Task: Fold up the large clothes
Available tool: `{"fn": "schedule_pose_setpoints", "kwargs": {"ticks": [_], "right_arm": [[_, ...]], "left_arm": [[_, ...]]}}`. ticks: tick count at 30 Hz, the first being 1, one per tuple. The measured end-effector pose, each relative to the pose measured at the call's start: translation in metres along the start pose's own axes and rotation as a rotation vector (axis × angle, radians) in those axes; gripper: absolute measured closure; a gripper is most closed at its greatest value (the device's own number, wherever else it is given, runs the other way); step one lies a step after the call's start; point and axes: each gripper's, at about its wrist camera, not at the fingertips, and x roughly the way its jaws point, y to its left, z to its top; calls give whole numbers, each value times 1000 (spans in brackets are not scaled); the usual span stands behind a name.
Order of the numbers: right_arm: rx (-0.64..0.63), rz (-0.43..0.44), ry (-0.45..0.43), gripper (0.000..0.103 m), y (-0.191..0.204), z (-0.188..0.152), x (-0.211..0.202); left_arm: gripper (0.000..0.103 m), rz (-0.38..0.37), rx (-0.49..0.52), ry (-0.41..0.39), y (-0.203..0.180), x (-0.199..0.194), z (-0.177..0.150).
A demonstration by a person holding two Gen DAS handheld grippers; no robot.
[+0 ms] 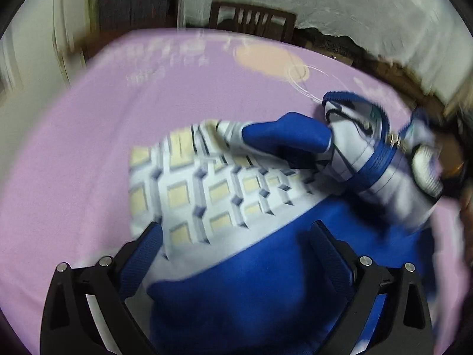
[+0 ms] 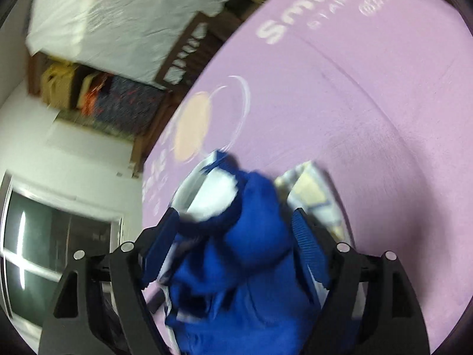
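the lilac cloth [image 1: 74, 148] with white lettering and a peach disc covers the worktop and fills most of both views. on it lies the garment [image 1: 251, 266], a large piece in deep blue fabric joined to a white panel printed with pale yellow squares and grey-blue cube edges; a blue-trimmed white part is bunched at its far right end. the left wrist view shows that patterned panel spread flat and a small metal zip pull [image 1: 394, 140] on the blue trim; the right wrist view shows mostly crumpled blue folds [image 2: 245, 251], with only a corner of the pattern. the left claw [image 1: 239, 236] stands open over the garment, pads apart, gripping nothing. the right claw [image 2: 236, 227] is also open, with the bunched blue cloth between its spread pads. both views are blurred.
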Motion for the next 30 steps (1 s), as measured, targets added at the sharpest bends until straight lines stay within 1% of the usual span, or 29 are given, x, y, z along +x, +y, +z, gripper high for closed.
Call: {"fn": "schedule_pose_setpoints", "kwargs": {"ticks": [1, 2, 3, 4, 5, 6, 7, 8, 9, 11, 12, 13, 14, 15, 16, 18, 20, 21, 23, 24, 27, 28, 30], "right_arm": [[-24, -30, 20, 28, 4, 5, 10], [-49, -71, 27, 36, 6, 8, 15], [-68, -119, 26, 41, 9, 8, 21], [-89, -146, 30, 58, 11, 8, 24], [-131, -168, 34, 81, 15, 7, 29], [-186, -166, 27, 91, 21, 5, 30], [-226, -165, 20, 93, 27, 4, 29], [-283, -182, 3, 93, 36, 2, 26], [-372, -220, -22, 93, 53, -3, 23], [-467, -261, -51, 93, 72, -10, 19], [-503, -263, -72, 93, 82, -14, 15], [-524, -235, -93, 93, 91, -14, 11], [-560, -180, -126, 94, 100, -20, 1], [-621, -117, -171, 94, 111, -32, -15], [-676, -78, -204, 94, 122, -39, -23], [-804, -51, -263, 94, 138, -67, -42], [-992, -77, -294, 93, 148, -115, -59], [-1109, -106, -287, 93, 147, -146, -64], [-1252, -155, -247, 93, 142, -185, -65], [-1322, -182, -209, 93, 133, -208, -65], [-1374, -230, -145, 92, 108, -236, -64], [-1372, -241, -145, 92, 101, -240, -65], [-1361, -258, -134, 91, 90, -244, -61]], "left_arm": [[3, 17, 24, 6, -4, 1, -1], [3, 22, 31, 0, -5, 1, -1], [3, 18, 29, -3, -5, 1, -1], [3, 4, 16, 6, -3, 2, -1], [3, -8, 3, 8, 0, 3, 0], [3, -16, -6, 3, 3, 2, 0], [3, -30, -22, 2, 6, 2, 1], [3, -39, -31, -1, 9, 1, 2], [3, -46, -35, -2, 10, 1, 2], [3, -46, -31, -1, 11, 1, 3], [3, -48, -31, -1, 12, 0, 3], [3, -61, -39, -1, 15, -1, 3], [3, -77, -53, -4, 18, -3, 3], [3, -95, -83, -12, 27, -7, 4], [3, -102, -107, -20, 34, -10, 4], [3, -100, -160, -40, 53, -20, 6], [3, -106, -234, -71, 80, -34, 8], [3, -115, -270, -84, 91, -40, 8], [3, -146, -332, -108, 111, -53, 4], [3, -165, -346, -111, 117, -57, 1], [3, -257, -356, -88, 117, -64, -10], [3, -297, -349, -79, 113, -67, -15], [3, -343, -323, -79, 102, -73, -20]]}}
